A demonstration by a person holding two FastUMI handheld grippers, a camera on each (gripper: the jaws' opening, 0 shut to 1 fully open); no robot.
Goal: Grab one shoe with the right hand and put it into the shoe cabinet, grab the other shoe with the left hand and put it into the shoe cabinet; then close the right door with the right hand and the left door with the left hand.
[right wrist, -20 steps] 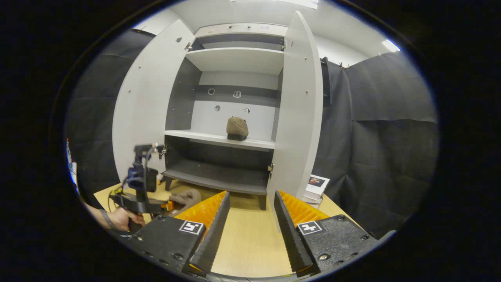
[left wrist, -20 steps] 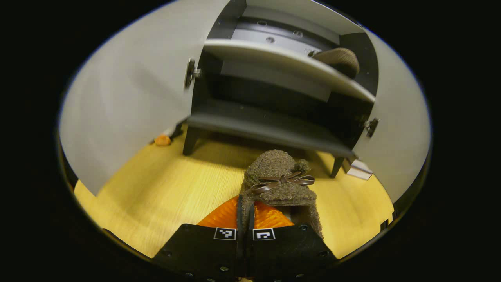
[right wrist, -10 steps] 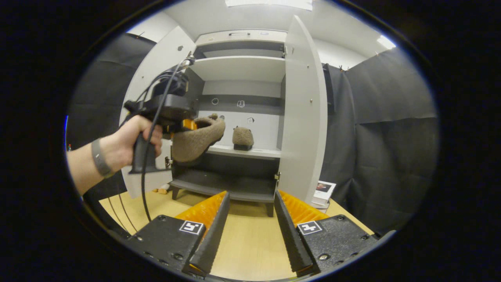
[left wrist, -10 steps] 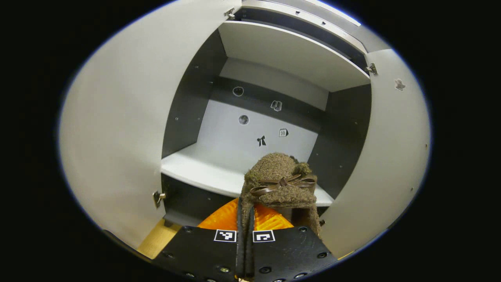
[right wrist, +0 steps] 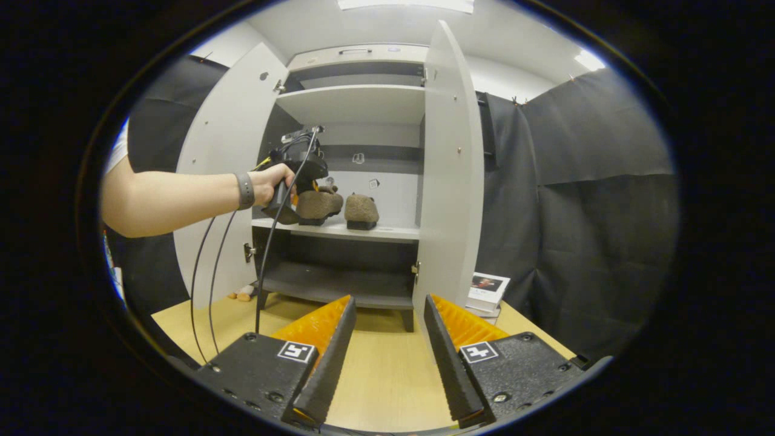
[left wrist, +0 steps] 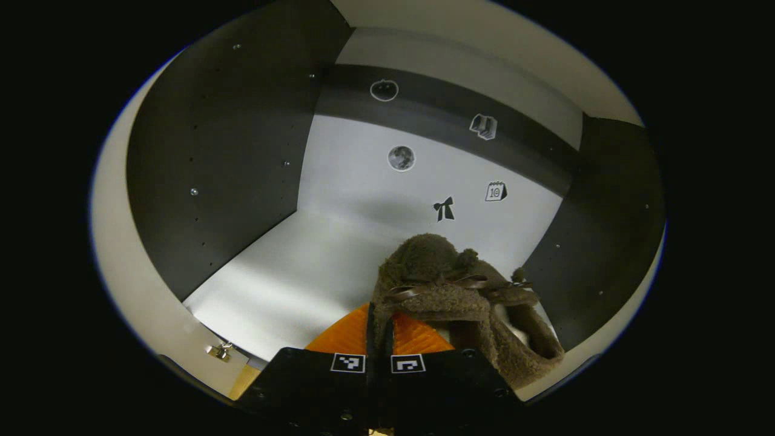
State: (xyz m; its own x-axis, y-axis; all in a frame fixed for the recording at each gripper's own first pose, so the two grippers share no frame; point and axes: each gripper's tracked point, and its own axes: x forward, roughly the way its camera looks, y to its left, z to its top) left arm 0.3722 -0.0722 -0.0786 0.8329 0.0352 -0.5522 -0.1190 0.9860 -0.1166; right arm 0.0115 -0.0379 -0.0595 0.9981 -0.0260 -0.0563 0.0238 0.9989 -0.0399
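Observation:
My left gripper (left wrist: pixel 379 315) is shut on the heel rim of a brown fuzzy shoe (left wrist: pixel 431 272) with a bow, held inside the shoe cabinet just above its white middle shelf (left wrist: pixel 290 272). Close on its right lies the second brown shoe (left wrist: pixel 533 348). In the right gripper view a hand holds the left gripper (right wrist: pixel 300 192) at the shelf (right wrist: pixel 393 231), with the held shoe (right wrist: pixel 318 204) beside the resting shoe (right wrist: pixel 361 210). My right gripper (right wrist: pixel 388 301) is open and holds nothing, well back from the cabinet above the wooden floor. Both the left door (right wrist: pixel 221 151) and the right door (right wrist: pixel 451 169) stand open.
Cables (right wrist: pixel 266 254) hang from the left gripper across the cabinet's lower left. A small book or box (right wrist: pixel 487 290) lies by the right door's foot and a little orange item (right wrist: pixel 242 295) by the left leg. The wooden floor (right wrist: pixel 381 363) stretches ahead to the cabinet.
The left gripper has lifted its shoe from near the floor up into the cabinet and onward over the middle shelf, beside the other shoe. The right gripper has stayed open and nearly still.

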